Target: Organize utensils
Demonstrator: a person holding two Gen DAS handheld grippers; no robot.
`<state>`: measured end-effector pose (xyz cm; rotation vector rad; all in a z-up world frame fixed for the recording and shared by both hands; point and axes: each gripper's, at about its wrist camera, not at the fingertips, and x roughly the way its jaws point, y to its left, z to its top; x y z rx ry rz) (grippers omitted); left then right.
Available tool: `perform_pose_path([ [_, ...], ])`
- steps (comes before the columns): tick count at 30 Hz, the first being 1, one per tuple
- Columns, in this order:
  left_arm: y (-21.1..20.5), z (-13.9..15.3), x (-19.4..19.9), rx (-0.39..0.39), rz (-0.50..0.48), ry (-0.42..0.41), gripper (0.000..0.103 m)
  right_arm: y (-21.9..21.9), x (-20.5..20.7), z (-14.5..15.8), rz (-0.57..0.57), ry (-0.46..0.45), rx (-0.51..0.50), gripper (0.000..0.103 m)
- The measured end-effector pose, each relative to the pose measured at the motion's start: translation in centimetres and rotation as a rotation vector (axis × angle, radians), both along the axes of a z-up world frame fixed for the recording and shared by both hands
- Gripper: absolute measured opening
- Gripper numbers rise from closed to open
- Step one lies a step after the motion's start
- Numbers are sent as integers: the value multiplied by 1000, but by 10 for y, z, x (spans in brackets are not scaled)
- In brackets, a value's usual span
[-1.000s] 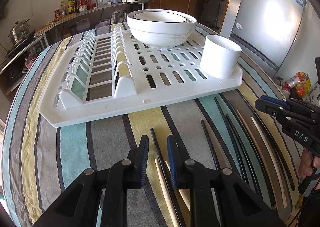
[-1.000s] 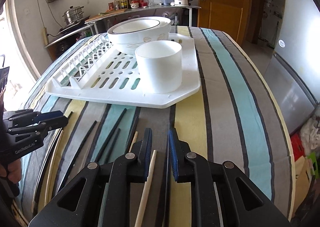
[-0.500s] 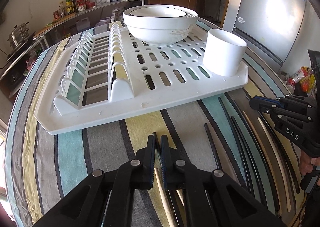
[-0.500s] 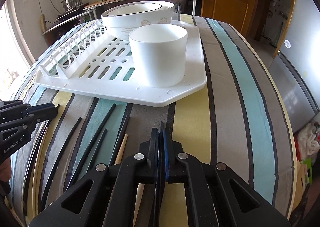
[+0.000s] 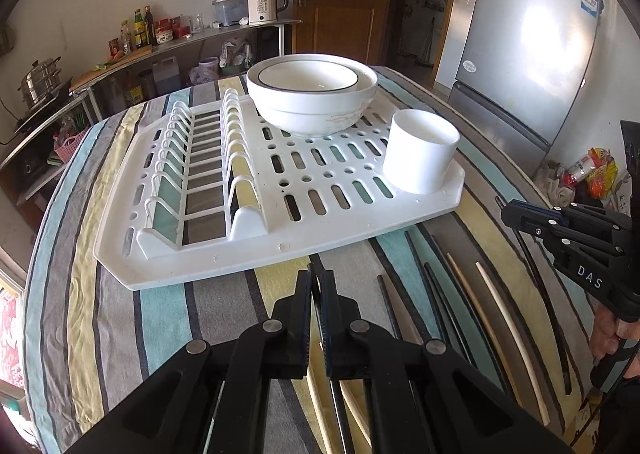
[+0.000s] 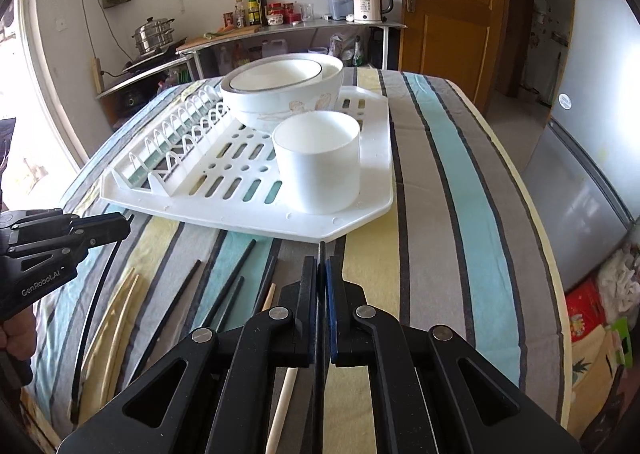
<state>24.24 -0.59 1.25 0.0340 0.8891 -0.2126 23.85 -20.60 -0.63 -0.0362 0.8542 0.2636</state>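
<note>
Left gripper (image 5: pixel 315 288) clenched on one black chopstick (image 5: pixel 313 272); only the tip clears the jaws, the shaft mostly lost under the gripper body. Right gripper (image 6: pixel 320 268) likewise clamped on a black chopstick (image 6: pixel 321 248), its tip poking out just short of the drying rack's (image 6: pixel 360 213) near edge.

Remaining chopsticks, black (image 6: pixel 236 270) and pale wooden (image 5: pixel 504 318), lie loose on the striped tablecloth (image 6: pixel 448 189) between the two grippers; several run out of view at their near ends.

White cylindrical utensil cup (image 5: pixel 420 151) stands upright on the rack's near right corner; inside not visible. Stacked bowls (image 5: pixel 312 93) behind it.

Each holder's hand (image 5: pixel 610 334) is only partly seen at the frame edge.
</note>
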Motion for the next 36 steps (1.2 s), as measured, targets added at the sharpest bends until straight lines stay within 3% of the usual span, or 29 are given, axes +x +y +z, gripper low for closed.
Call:
perform_pose_path([
  [15,1,105,-75,-35,-43,-227,3,-7,-65,95,-7,-239,63,4],
  [25,8,132,-112,-59,-44,-287,2,-12,-97,119,-12,-315,76,4],
  [36,13,142,-109,-71,-33,-300,2,-15,-103,127,-17,-341,78,4],
])
